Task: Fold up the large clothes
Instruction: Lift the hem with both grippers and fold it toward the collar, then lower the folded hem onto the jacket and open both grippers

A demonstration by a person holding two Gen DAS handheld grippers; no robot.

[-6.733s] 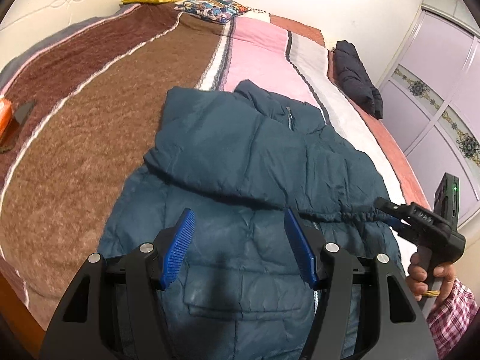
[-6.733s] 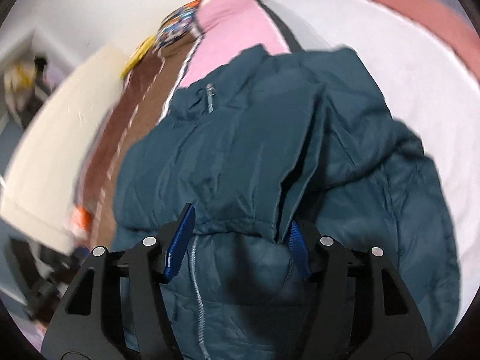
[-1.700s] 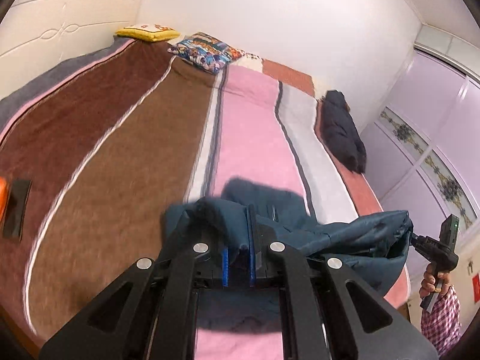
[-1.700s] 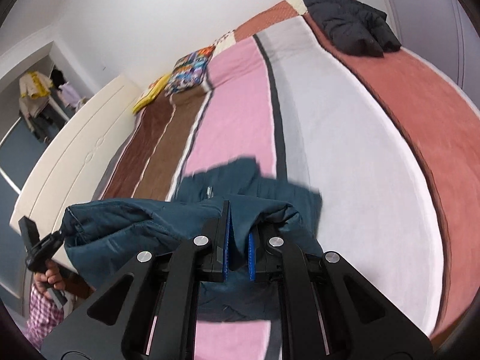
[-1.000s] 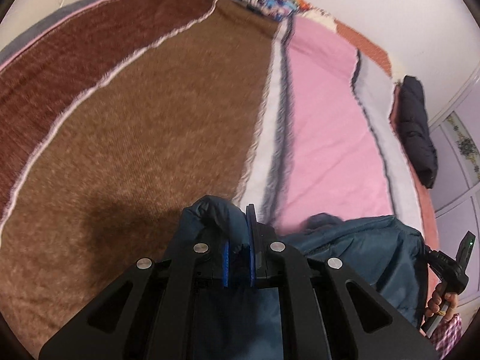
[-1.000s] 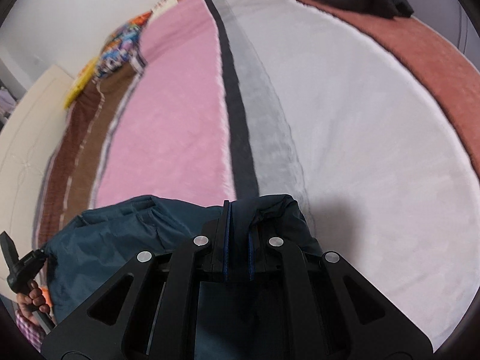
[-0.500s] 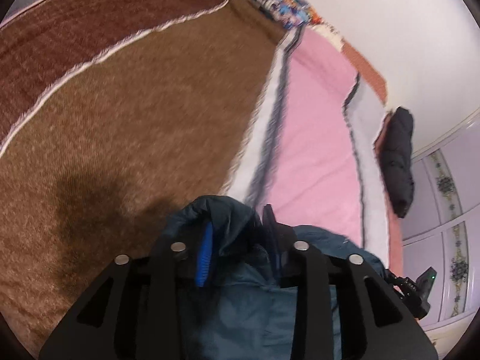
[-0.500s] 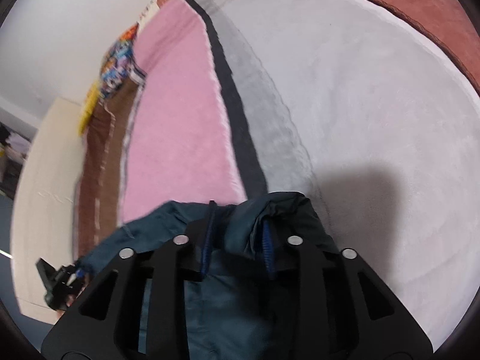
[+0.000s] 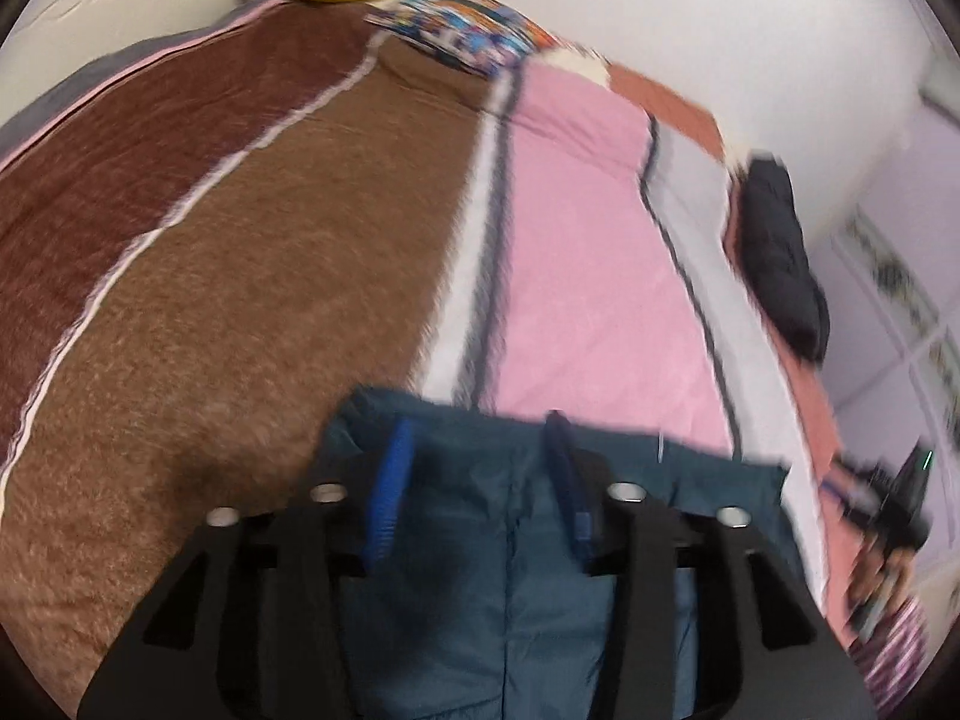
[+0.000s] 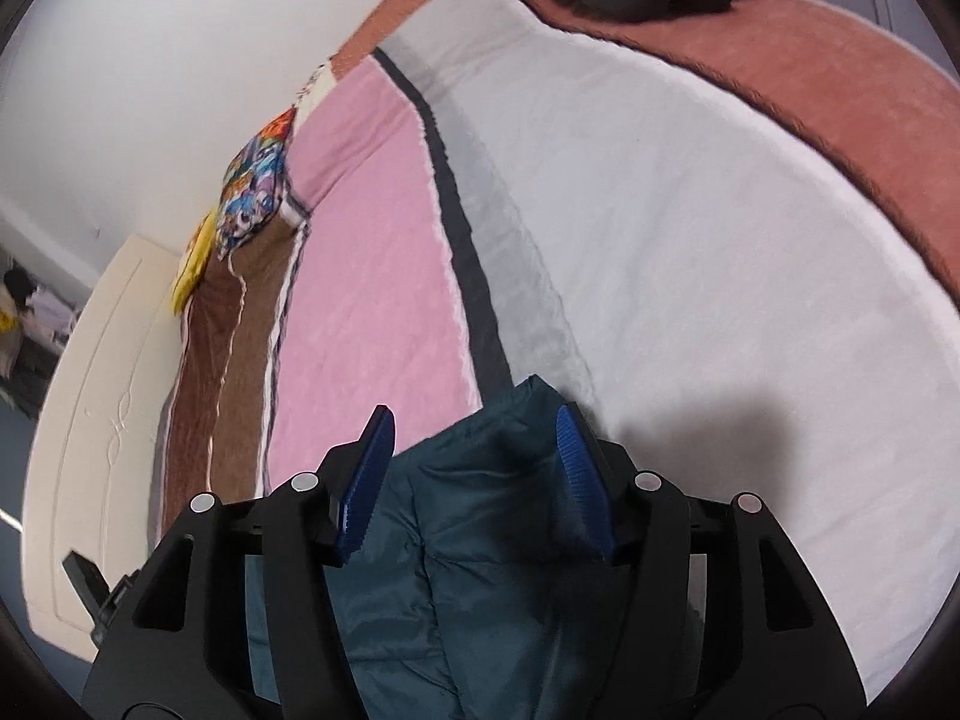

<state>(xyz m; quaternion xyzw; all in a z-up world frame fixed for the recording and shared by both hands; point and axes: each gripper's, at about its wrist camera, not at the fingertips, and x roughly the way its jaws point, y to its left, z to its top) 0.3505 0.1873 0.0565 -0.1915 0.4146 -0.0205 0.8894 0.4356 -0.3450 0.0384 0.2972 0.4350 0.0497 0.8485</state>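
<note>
The teal jacket [image 9: 540, 540] lies folded on the striped blanket [image 9: 270, 300], its far edge across the pink and white stripes. Left gripper [image 9: 477, 492] is spread wide over it, gripping nothing; right gripper [image 10: 474, 474] is wide too, above the jacket's corner. A black coat [image 9: 780, 252] lies well apart near the bed's far side.

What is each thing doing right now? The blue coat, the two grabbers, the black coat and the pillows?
teal jacket: folded, lying on the bed
left gripper: open, over the jacket
right gripper: open, over the jacket
black jacket: bunched up, far side
pillows: lying at the headboard
</note>
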